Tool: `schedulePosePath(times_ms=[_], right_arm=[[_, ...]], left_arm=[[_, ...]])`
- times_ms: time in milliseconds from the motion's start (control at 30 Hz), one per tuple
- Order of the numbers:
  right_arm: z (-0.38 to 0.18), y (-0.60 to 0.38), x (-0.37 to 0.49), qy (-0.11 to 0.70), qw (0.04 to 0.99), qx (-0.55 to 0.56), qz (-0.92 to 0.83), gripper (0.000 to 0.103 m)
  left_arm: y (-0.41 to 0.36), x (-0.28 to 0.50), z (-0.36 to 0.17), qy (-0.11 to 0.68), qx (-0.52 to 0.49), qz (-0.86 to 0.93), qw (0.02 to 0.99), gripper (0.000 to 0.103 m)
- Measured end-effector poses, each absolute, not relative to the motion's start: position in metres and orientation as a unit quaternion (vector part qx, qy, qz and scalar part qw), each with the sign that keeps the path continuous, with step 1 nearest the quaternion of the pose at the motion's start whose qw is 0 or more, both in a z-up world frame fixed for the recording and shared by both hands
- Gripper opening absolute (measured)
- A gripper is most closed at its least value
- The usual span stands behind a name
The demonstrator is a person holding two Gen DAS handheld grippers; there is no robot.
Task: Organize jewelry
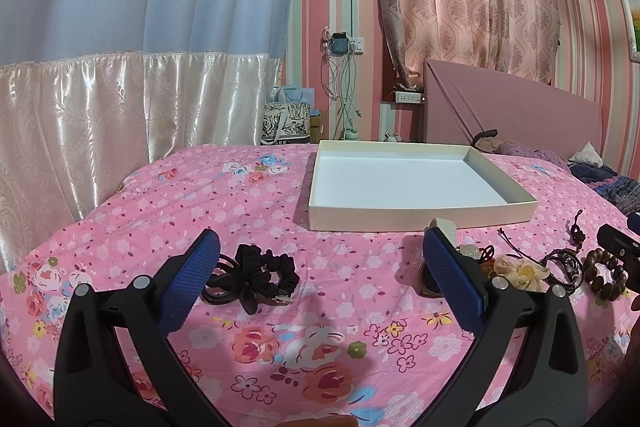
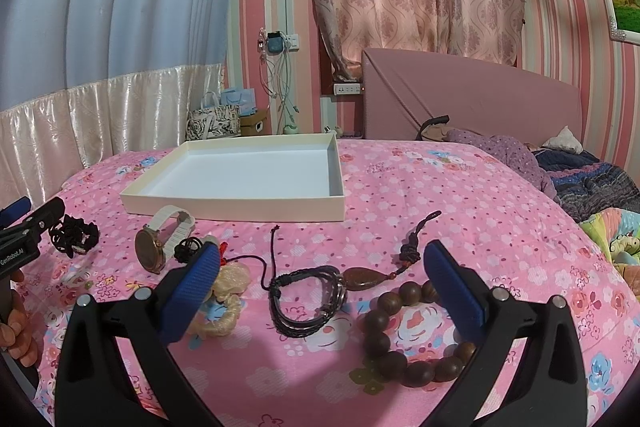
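Jewelry lies in a loose row across the pink floral bedspread [image 2: 460,195], in front of an empty white tray [image 2: 240,167] that stands further from me. Starting at the left, my left gripper [image 1: 320,279] hangs wide open and empty, with the black scrunchie [image 1: 266,273] just ahead beside its left finger. Then come the white-strapped watch [image 2: 154,247], a cream flower piece [image 2: 224,291] and a braided black bracelet [image 2: 308,301]. Furthest right, my right gripper [image 2: 322,285] gapes wide and empty, the wooden bead bracelet [image 2: 404,335] nearest, lying flat partly under its right finger.

Matt cardboard tray [image 2: 240,205], glossy wooden bead bracelet [image 2: 390,361], soft printed cotton bedspread [image 2: 460,211].
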State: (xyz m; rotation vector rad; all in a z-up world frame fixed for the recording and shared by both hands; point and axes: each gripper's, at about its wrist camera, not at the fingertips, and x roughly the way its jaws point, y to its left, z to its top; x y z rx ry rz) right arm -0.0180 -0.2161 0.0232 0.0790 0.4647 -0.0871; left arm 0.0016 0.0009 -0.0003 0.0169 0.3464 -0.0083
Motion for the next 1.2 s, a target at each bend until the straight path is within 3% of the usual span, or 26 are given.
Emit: schedulePosePath(times_ms=[1200], right_arm=[[0.0233, -0.2217, -0.0173, 0.231, 0.971, 0.044, -0.045, 0.101]], left_arm=[[0.0017, 0.0018, -0.0002, 0.173, 0.005, -0.004, 0.985, 0.100]])
